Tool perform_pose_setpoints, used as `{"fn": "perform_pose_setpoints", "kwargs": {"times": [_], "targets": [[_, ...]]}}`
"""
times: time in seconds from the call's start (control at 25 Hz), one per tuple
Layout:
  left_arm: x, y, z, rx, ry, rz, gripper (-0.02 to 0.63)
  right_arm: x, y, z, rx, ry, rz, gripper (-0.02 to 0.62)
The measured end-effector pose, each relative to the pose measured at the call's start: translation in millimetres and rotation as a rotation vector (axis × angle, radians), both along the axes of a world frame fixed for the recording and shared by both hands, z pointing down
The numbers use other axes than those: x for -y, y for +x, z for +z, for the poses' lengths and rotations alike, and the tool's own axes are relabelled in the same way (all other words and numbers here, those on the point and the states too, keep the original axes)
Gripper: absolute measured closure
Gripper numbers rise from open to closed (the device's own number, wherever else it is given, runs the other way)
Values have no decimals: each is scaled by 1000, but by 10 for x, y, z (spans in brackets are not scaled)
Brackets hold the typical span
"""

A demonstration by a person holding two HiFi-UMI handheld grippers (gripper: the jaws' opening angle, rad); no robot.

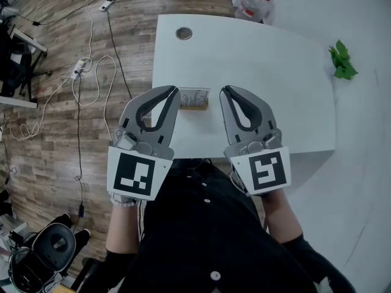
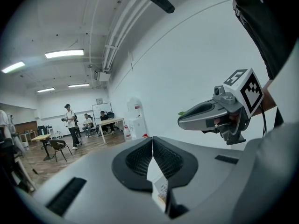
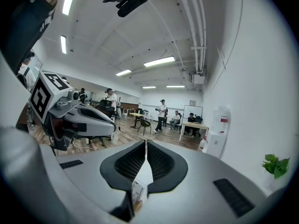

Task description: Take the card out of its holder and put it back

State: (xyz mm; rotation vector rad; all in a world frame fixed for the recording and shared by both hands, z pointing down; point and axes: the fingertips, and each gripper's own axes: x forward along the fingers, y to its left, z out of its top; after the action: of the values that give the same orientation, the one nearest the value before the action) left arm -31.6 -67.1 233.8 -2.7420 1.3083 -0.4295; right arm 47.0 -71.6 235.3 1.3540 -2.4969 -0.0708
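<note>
On the far left a cable (image 1: 78,96) is trailing across the wooden floor, well apart from the white table (image 1: 275,72). The left gripper (image 1: 175,91) is hanging over the table with its jaws pressed together at the tips and nothing between them. Its own view shows only a sliver of the card through the gap behind the tips.

Just to its right, the card (image 1: 194,96) is standing upright in its small wooden holder (image 1: 194,107), between the two grippers. That placement fits either a card waiting to be drawn out or one already slotted back in.

The right gripper (image 1: 224,90) is hovering on the other side, also with its jaws together and holding nothing. A green plant (image 1: 342,60) is sitting at the table's far right, out of the way.

Both sets of tips are crowding the holder from either side, so a sideways nudge is probably the main risk, since it could tip or slide such a light-looking stand. If the card is going to be gripped, a pinch near one corner could bend it. Any friction in the slot could also lift the holder along with the card unless the other gripper is steadying it.
</note>
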Motion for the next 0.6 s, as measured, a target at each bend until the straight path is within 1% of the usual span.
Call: {"fn": "perform_pose_setpoints", "kwargs": {"times": [0.6], "targets": [[-1, 16, 30, -4, -2, 0, 589, -15, -6, 34, -23, 2, -7, 549]]}}
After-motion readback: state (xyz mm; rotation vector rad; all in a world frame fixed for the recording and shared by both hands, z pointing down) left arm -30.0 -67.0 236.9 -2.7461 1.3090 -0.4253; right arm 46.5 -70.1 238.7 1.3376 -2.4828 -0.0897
